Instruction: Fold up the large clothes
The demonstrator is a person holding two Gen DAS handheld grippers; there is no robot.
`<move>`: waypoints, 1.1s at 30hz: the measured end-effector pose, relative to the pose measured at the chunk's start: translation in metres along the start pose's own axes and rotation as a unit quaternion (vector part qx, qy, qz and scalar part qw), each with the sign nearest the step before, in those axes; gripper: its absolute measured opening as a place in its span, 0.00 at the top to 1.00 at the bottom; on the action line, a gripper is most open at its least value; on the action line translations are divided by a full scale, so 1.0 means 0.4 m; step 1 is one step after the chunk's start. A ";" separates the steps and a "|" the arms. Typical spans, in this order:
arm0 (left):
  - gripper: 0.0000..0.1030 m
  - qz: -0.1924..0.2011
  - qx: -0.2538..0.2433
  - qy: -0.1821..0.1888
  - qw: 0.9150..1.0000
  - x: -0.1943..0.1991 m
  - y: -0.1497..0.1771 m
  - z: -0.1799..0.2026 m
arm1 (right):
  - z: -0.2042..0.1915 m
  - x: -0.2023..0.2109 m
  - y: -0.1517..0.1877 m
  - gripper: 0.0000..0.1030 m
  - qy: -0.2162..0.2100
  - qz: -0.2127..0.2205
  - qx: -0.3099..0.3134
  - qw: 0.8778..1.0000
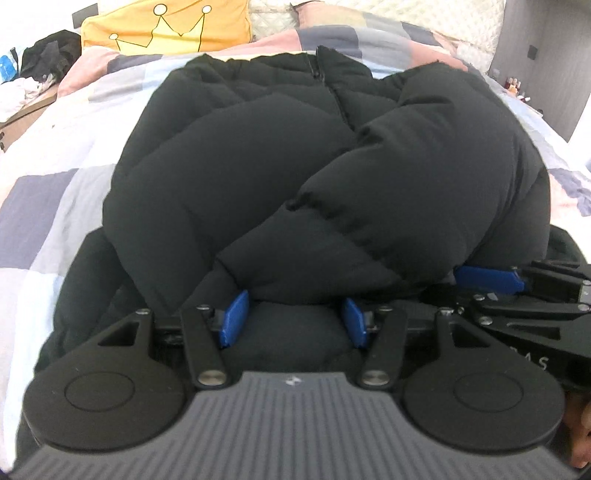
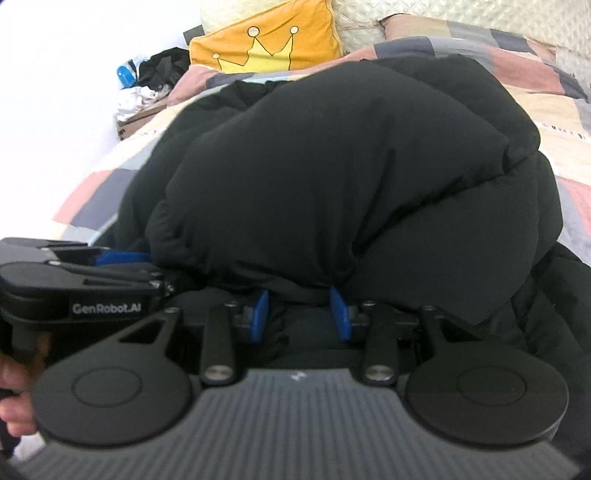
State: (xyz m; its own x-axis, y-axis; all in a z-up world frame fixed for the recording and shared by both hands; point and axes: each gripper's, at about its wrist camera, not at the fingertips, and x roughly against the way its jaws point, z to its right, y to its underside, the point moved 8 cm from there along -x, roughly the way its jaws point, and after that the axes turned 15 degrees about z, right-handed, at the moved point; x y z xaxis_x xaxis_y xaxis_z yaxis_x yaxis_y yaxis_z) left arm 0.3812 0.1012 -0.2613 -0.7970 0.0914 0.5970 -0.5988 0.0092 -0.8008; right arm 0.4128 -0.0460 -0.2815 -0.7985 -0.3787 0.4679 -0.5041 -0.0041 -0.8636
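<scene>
A black puffer jacket lies heaped on the patchwork quilt, its sleeves folded across the front. My left gripper is at the jacket's near edge, its blue pads pressed on a puffy bulge of black fabric. In the right wrist view the same jacket fills the middle. My right gripper is shut on a gathered fold at its near edge, where creases run into the pads. The two grippers sit close, side by side. The right gripper's blue finger pokes in sideways under the fold. The left gripper's finger shows likewise.
A yellow cushion with a crown leans at the head of the bed. Loose clothes are piled beside the bed at the far left. A grey cabinet wall stands to the right. A person's hand holds the left gripper's handle.
</scene>
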 end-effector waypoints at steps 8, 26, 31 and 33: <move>0.40 -0.005 -0.009 -0.001 1.000 -0.036 0.034 0.008 | 0.017 -0.037 0.029 0.63 -0.001 0.000 -0.008 1.000; 0.39 0.068 0.033 0.002 0.997 0.334 -0.117 0.039 | 0.006 0.361 -0.174 0.59 -0.030 0.096 -0.048 0.994; 0.39 0.090 0.024 0.002 0.996 0.466 -0.103 0.079 | -0.033 0.491 -0.175 0.59 -0.024 0.121 -0.032 0.992; 0.39 0.101 0.016 0.000 0.995 0.511 -0.092 0.093 | -0.046 0.537 -0.171 0.59 -0.023 0.133 -0.022 0.991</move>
State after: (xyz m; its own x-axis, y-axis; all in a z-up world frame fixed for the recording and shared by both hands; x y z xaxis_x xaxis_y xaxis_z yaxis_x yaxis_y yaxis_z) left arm 0.2373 0.0825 -0.1078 -0.9012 0.0872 0.4246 -0.4291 -0.0413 -0.9023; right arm 0.2696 -0.1098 -0.1185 -0.8897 -0.4021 0.2161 -0.2936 0.1417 -0.9454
